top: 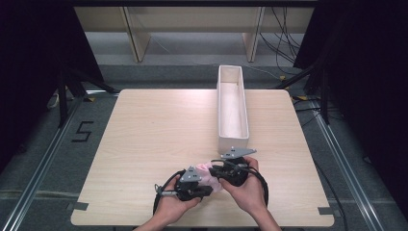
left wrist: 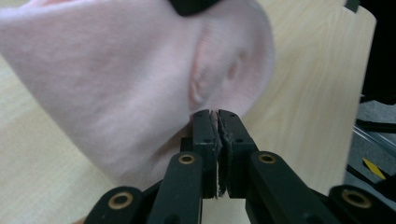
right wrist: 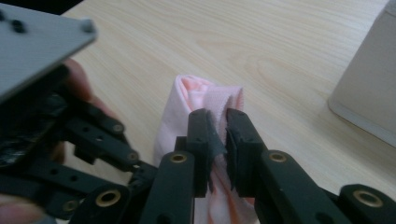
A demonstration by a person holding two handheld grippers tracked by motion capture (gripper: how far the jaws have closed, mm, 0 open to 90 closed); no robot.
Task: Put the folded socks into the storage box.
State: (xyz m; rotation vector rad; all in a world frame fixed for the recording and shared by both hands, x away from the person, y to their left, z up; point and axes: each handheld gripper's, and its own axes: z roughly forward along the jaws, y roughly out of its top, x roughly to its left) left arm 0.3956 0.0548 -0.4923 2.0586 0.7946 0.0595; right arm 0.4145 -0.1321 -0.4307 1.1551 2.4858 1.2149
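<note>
A soft pink cloth (top: 207, 173) hangs bunched between both grippers, near the table's front edge. In the left gripper view my left gripper (left wrist: 217, 114) has its jaws pressed together on a lower fold of the pink cloth (left wrist: 130, 79), which puckers just above the tips. My right gripper (right wrist: 218, 119) is shut on a rolled edge of the cloth (right wrist: 210, 95), with fabric showing between its pads. From above, the left gripper (top: 208, 186) and right gripper (top: 215, 171) face each other, a hand on each.
A long narrow white box (top: 233, 110) stands open-topped on the wooden table (top: 159, 130), running from the far edge to just beyond the right gripper; its corner (right wrist: 369, 93) is close by. Black curtains and cables flank the table.
</note>
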